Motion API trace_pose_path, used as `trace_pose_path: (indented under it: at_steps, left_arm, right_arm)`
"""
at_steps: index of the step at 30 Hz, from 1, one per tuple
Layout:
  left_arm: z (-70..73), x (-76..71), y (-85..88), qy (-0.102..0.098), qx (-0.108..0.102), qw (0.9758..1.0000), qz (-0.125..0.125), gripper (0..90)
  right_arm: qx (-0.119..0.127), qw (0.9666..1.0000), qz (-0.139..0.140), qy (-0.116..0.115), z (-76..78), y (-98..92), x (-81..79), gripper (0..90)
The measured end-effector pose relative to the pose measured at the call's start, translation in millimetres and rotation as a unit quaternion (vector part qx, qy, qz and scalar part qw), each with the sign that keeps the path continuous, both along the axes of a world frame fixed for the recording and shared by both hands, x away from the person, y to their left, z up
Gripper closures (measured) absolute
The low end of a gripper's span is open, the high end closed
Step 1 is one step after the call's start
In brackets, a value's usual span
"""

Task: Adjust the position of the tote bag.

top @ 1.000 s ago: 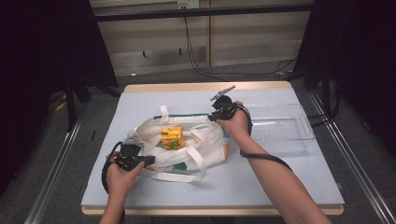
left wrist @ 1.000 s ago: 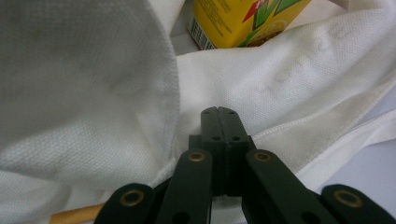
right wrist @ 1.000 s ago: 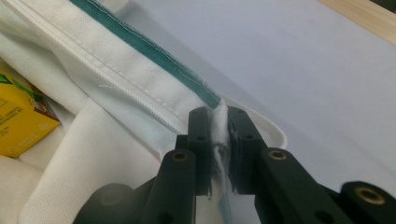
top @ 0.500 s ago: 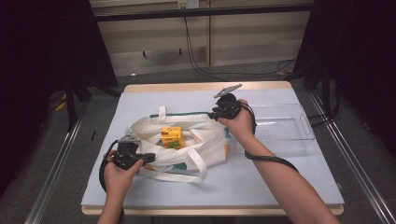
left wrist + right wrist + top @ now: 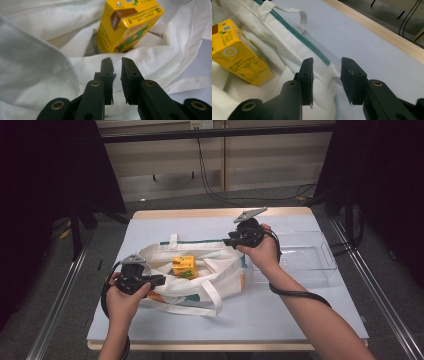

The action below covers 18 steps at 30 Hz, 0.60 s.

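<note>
Canvas fills most of what I see: a white cloth tote bag with a green-trimmed rim (image 5: 200, 280) lies slumped near the middle of the pale blue tabletop (image 5: 300, 315), and a yellow drink carton (image 5: 183, 266) sits inside its open mouth.

My left tool (image 5: 159, 280) hangs at the bag's near-left edge. From the left gripper view, its jaws have just been opening and now stand a narrow slit apart with nothing pinched between them; the bag cloth (image 5: 37, 65) lies behind them and the carton (image 5: 125, 25) stands just beyond, its printed face toward me.

My right tool (image 5: 229, 241) sits at the bag's far-right rim. The right gripper view gives what the high view cannot: the jaws have just been parting and stand moderately wide, straddling the green-trimmed rim (image 5: 322, 58) without pressing it, with a cloth handle loop (image 5: 298, 17) farther along.

Right of the bag lies a clear plastic tray (image 5: 310, 257). Wooden edging (image 5: 210, 213) borders the tabletop's far side; grey floor and dark curtains surround it.
</note>
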<state>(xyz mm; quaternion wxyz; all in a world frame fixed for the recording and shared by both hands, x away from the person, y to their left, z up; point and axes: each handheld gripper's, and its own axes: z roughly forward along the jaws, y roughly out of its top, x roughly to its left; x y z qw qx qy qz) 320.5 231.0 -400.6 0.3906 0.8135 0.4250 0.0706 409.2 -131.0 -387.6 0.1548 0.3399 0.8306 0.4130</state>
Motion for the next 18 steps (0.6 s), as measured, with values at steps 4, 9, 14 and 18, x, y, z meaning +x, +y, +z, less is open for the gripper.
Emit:
trace_pose_path:
  at_steps: [4,9,14,18]
  left_arm:
    - [4.6,5.1,-1.6,-0.006,-0.006,0.9999,0.010,82.4]
    - [9.5,12.9,-4.6,-0.010,0.002,0.9999,0.010,84.3]
    - [14.1,21.4,-8.0,-0.012,0.009,0.9998,0.012,85.2]
    - [18.1,28.0,-8.7,-0.013,0.013,0.9998,0.009,86.6]
  right_arm:
    - [0.009,0.9999,0.014,0.003,1.4,1.8,-6.8,66.6]
    - [0.014,0.9993,0.034,0.006,2.6,6.4,-15.6,71.0]
    - [0.022,0.9983,0.054,0.012,0.8,13.2,-25.7,74.4]
    - [0.022,0.9972,0.070,0.014,-2.2,20.9,-31.9,75.5]
